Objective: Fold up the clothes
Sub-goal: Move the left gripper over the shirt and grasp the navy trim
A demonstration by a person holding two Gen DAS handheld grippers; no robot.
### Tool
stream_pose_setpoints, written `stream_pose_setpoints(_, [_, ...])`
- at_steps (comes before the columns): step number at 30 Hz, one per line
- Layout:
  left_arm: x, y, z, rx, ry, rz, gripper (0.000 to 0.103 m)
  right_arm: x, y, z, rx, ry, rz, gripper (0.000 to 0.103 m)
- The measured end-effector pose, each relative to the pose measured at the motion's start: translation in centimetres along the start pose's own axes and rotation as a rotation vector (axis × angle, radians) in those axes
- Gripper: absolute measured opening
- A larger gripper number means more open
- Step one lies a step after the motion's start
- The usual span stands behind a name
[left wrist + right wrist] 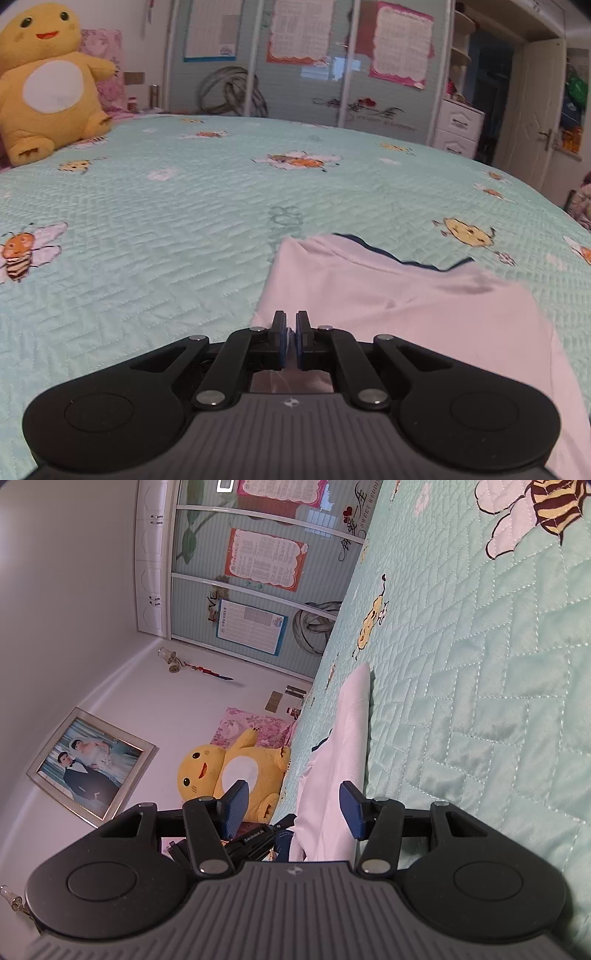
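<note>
A white garment (406,302) with dark blue trim lies flat on the mint quilted bedspread (166,221), at the lower right of the left wrist view. My left gripper (290,332) is shut on the garment's near edge, with a fold of white cloth pinched between its blue pads. The right wrist view is rolled on its side. There the white garment (347,731) runs along the bedspread (480,701) and passes between the fingers of my right gripper (293,806), which stands open with neither pad pressing on the cloth. The left gripper's black body (255,840) shows just beyond it.
A big yellow plush toy (48,85) sits at the far left corner of the bed, against pink pillows. Behind the bed stands a wardrobe (295,74) with posters on its doors. A white drawer unit (458,129) and a door (535,110) are at the right.
</note>
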State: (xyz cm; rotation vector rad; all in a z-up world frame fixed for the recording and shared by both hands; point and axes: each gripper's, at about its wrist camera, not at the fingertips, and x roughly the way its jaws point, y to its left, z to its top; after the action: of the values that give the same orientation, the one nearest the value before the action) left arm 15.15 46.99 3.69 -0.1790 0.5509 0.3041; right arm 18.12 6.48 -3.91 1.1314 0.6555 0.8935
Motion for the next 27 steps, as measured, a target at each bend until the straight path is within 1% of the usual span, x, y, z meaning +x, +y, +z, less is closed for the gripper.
stream_pose_setpoints(6, [0.3, -0.1, -0.3, 0.017, 0.012, -0.011, 0.005, 0.0, -0.1, 0.0, -0.002, 0.0, 0.0, 0.055])
stream_pose_setpoints(7, [0.2, 0.1, -0.2, 0.002, 0.005, -0.009, 0.009, 0.0, -0.1, 0.0, -0.002, 0.0, 0.0, 0.055])
stream_pose_setpoints(9, [-0.4, 0.7, -0.2, -0.049, -0.015, -0.006, 0.024, 0.0, -0.1, 0.0, -0.002, 0.0, 0.0, 0.055])
stream_pose_setpoints(10, [-0.8, 1.0, -0.3, -0.077, -0.031, -0.002, 0.041, 0.0, -0.1, 0.0, -0.002, 0.001, 0.0, 0.055])
stream_pose_setpoints(11, [-1.4, 1.3, -0.4, -0.101, -0.052, 0.005, 0.048, 0.0, -0.1, 0.0, -0.003, 0.001, 0.0, 0.055])
stream_pose_setpoints(12, [-2.1, 1.4, -0.5, -0.119, -0.073, 0.006, 0.048, 0.0, -0.1, 0.0, -0.003, 0.001, -0.001, 0.055])
stream_pose_setpoints(14, [-3.4, 1.6, -0.8, -0.142, -0.094, -0.028, 0.048, 0.1, -0.1, 0.1, -0.003, 0.001, -0.001, 0.055])
stream_pose_setpoints(17, [-5.1, 1.6, -1.2, -0.161, -0.092, -0.086, 0.051, 0.1, -0.1, 0.1, -0.003, 0.001, -0.001, 0.055])
stream_pose_setpoints(20, [-5.8, 1.2, -1.5, -0.168, -0.075, -0.141, 0.053, 0.1, -0.1, 0.2, -0.003, 0.001, -0.001, 0.055])
stream_pose_setpoints(25, [-7.1, -0.9, -2.1, 0.013, -0.093, -0.193, 0.053, 0.1, -0.1, 0.2, -0.003, 0.003, -0.001, 0.055])
stream_pose_setpoints(27, [-6.9, -1.2, -2.4, 0.069, -0.088, -0.21, 0.053, 0.1, -0.1, 0.2, -0.004, 0.003, -0.002, 0.055])
